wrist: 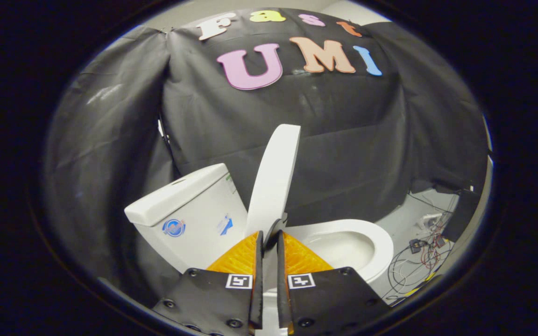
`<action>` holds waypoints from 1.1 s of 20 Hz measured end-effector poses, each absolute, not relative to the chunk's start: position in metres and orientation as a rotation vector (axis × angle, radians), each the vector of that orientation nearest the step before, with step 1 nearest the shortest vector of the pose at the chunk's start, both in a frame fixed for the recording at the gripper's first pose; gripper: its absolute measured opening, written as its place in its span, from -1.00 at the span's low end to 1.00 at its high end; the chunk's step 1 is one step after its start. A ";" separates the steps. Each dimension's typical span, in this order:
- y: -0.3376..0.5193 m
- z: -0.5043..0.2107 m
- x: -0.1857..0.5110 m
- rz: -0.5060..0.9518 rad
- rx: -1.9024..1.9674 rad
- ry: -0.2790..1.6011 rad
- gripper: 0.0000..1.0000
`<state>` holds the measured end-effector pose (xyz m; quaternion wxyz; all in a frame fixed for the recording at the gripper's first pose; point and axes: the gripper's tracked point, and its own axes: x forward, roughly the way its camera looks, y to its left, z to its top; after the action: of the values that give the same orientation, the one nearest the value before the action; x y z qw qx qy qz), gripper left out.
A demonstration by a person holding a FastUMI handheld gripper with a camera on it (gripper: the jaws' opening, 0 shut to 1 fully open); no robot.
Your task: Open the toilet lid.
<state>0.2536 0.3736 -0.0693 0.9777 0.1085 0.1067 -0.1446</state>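
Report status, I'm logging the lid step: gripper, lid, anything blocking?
Gripper fingers nearly closed at lid's lower edge. Toilet lid raised upright, bowl exposed. Nothing blocking.

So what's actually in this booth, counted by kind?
Toilets: 1, with tank, raised lid and bowl
Grippers: 1, fingers nearly closed at the lid's lower edge
Wire tangles on the floor: 1
Total: 3

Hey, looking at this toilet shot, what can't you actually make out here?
- Lid, gripper view: its lower edge runs between the fingers; whether the gripper presses on it is unclear.
- Hinge: hidden behind the fingertips.
- Tank: stickers too small to make out; its base is cut off by the gripper body.
- Bowl: near part hidden behind the fingers.
- Cables on the floor: too small and warped to trace.
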 end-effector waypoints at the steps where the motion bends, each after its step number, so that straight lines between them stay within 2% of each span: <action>1: 0.380 -0.066 0.256 -0.279 0.212 0.215 -0.73; 22: 0.487 -0.053 0.314 -0.020 0.158 0.212 -0.73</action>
<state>0.3145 0.4869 -0.0530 0.9912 0.0790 0.1055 -0.0098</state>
